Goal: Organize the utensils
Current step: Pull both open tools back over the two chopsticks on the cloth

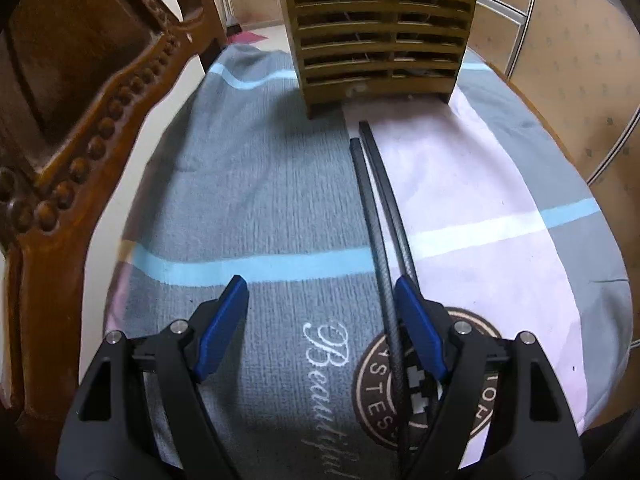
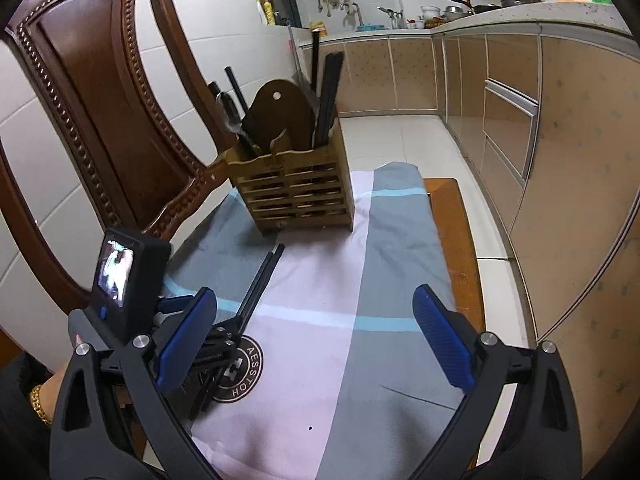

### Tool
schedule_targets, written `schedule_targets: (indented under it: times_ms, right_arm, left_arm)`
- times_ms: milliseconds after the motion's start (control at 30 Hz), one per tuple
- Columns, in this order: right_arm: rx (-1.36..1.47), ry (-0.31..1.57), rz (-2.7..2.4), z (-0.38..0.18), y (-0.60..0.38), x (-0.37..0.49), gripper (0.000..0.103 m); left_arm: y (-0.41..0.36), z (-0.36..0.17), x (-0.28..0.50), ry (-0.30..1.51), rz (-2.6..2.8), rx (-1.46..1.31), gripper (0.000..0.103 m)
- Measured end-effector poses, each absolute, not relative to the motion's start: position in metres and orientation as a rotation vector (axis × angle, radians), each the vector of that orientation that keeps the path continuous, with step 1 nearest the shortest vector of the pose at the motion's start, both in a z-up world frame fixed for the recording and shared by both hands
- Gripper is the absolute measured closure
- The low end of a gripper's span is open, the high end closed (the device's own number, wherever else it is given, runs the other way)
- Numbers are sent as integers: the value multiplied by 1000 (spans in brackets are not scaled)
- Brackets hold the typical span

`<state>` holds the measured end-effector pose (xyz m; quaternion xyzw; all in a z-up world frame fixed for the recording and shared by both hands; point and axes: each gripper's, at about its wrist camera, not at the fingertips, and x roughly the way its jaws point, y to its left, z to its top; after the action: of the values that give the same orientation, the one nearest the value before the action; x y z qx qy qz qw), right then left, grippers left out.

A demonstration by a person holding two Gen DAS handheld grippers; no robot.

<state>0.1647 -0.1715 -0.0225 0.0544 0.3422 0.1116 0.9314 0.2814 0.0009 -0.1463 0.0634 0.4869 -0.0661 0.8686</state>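
Left claw (image 1: 320, 300): jaws stand wide apart, pitched steeply down over the cloth (image 1: 256, 184). Nothing is gripped. One black chopstick (image 1: 374, 216) passes just inside the right-hand pad (image 1: 420, 332), close against it; whether they touch cannot be told. The second chopstick (image 1: 390, 200) lies just outside that pad. Both rest on the cloth, side by side and nearly touching, running forward from under the claw.

Writing under the left claw: cursive white "Beautiful" (image 1: 328, 376) between the jaws; a round brown badge (image 1: 384, 392) beneath the right-hand pad, lettering only partly legible.

Ahead of the left claw, just beyond the chopstick ends, stands a slatted wooden holder (image 1: 384, 36). Embossed characters on its top rail cannot be read.

Right claw (image 2: 316, 328): jaws wide apart, empty, tilted moderately down over the cloth. To its left and slightly forward sits the left claw with its camera body (image 2: 128, 276). The badge reads "AESSTOH" from this side. A wrist with a gold bracelet (image 2: 40, 404) shows at lower left.

Further ahead and left of the right claw, the holder carries upright black chopsticks (image 2: 328, 96), a spoon (image 2: 230, 114) and a rounded board (image 2: 280, 116). A carved chair back (image 2: 100, 100) stands left of it; kitchen cabinets (image 2: 540, 140) far right.
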Motion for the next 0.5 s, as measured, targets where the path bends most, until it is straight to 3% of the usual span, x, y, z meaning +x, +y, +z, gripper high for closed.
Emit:
schedule_targets:
  times_ms: [100, 200, 267, 333, 400, 500]
  right_arm:
    - [73, 708, 225, -27, -162, 166, 7]
    - [18, 746, 204, -39, -148, 173, 7]
    - [-36, 781, 184, -52, -135, 179, 7]
    - [-96, 812, 172, -69, -118, 186, 7]
    - [-126, 824, 163, -82, -105, 192, 7]
    - [-126, 852, 161, -97, -90, 202, 7]
  left_arm:
    - [2, -147, 283, 1022, -140, 119, 28]
    - [8, -145, 285, 1018, -128, 98, 45]
    - [14, -139, 284, 1009, -122, 91, 48]
    - [18, -127, 281, 989, -162, 51, 48]
    - [21, -108, 276, 953, -187, 33, 36]
    - [30, -75, 265, 856, -207, -3, 30]
